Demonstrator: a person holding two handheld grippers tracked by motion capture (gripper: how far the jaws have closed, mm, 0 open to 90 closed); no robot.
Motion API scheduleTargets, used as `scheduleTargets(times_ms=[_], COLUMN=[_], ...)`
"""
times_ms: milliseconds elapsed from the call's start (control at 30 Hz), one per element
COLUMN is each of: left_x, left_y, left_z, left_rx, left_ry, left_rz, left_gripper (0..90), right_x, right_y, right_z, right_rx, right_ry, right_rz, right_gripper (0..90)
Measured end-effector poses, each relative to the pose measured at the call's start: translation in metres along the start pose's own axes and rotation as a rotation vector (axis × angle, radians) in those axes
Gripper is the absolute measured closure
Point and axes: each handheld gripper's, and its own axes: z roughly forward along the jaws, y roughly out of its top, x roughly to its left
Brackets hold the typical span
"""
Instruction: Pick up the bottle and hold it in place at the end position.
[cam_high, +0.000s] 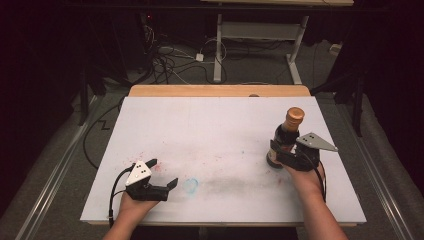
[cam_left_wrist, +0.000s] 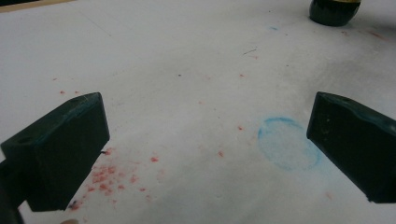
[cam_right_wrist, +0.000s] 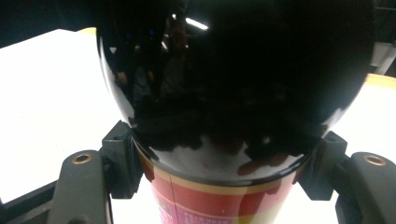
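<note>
Two claws are working over the white desk (cam_high: 210, 125), and only one is engaging an object. The right claw (cam_high: 280, 155) is reaching from the person's side toward the dark bottle (cam_high: 286, 137), which is standing upright near the right edge of the desk with its brown cap (cam_high: 294, 116) uppermost. The approach is level and low on the body, presumably so that the wide lower section, not the narrow neck, is taking the grip and the bottle is staying vertical.

In the right gripper view the bottle (cam_right_wrist: 233, 84) is sitting squarely between the two jaws, just above the red label (cam_right_wrist: 205, 200). The jaws are standing at a middling width and are flanking the glass on both sides; the pads appear to be meeting the surface (contact pressure cannot be judged, so the hold is best treated as light).

The left claw (cam_high: 164, 172) is resting low over the near left part of the desk, well apart from the bottle. Its jaws are standing wide apart and are holding nothing; beneath them lie red specks (cam_left_wrist: 105, 175) and a pale blue ring (cam_left_wrist: 287, 142) on the desk surface. It is probably waiting in reserve.
</note>
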Motion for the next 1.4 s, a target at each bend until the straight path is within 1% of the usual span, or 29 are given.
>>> scheduleTargets(times_ms=[233,333,533,633,733,900,1067,1400], left_x=[0.000,0.000,0.000,0.000,0.000,0.000,0.000,0.000], left_y=[0.000,0.000,0.000,0.000,0.000,0.000,0.000,0.000], left_z=[0.000,-0.001,-0.001,0.000,0.000,-0.001,-0.001,-0.001], left_rx=[0.002,0.002,0.002,0.002,0.001,-0.001,0.000,0.000], left_ry=[-0.005,-0.007,-0.010,-0.004,0.000,-0.005,-0.008,-0.009], left_rz=[-0.005,-0.004,-0.004,-0.003,-0.002,-0.003,-0.005,-0.006], left_gripper=[0.0,0.0,0.0,0.0,0.0,0.0,0.0,0.0], right_x=[0.000,0.000,0.012,0.019,0.030,0.045,0.061,0.088], right_y=[0.004,0.004,0.013,0.019,0.026,0.034,0.041,0.051], right_z=[0.001,0.002,0.006,0.012,0.020,0.033,0.044,0.071], right_rx=[0.017,0.015,-0.002,-0.013,-0.013,-0.015,-0.018,-0.021], right_ry=[0.004,0.018,0.043,0.064,0.082,0.117,0.150,0.207], right_rz=[-0.006,0.004,-0.009,-0.012,-0.022,-0.039,-0.065,-0.094], right_gripper=[32.4,32.5,32.3,32.3,32.2,32.2,32.1,32.1])
